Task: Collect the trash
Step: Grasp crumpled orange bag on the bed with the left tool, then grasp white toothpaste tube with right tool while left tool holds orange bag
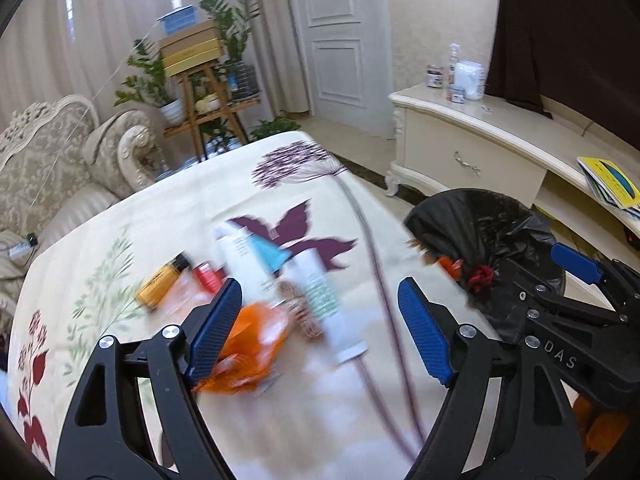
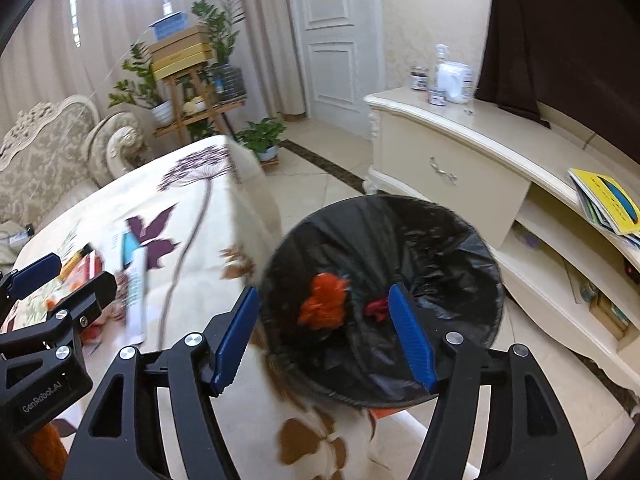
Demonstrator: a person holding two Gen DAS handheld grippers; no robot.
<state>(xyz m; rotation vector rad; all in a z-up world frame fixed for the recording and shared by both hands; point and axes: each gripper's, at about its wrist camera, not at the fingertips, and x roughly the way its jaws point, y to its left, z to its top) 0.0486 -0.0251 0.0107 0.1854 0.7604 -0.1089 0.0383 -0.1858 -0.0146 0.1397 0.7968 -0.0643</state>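
Note:
My left gripper (image 1: pixel 320 308) is open above the table, over a pile of trash: an orange wrapper (image 1: pixel 256 344) by its left finger, a white tube (image 1: pixel 320 292), a white and blue tube (image 1: pixel 256 252), an orange bottle (image 1: pixel 160 284) and a red item (image 1: pixel 208 276). My right gripper (image 2: pixel 324 336) is open and empty over the bin lined with a black bag (image 2: pixel 440 248). Orange trash (image 2: pixel 324 304) and a red scrap (image 2: pixel 376 308) lie inside the bin. The bin also shows in the left wrist view (image 1: pixel 488 224).
The table has a floral cloth (image 1: pixel 180 216). A sofa (image 1: pixel 52 168) stands at the left. A cream cabinet (image 2: pixel 460 152) with jars and booklets stands at the right. A plant stand (image 1: pixel 204 104) and a white door (image 1: pixel 340 36) are behind.

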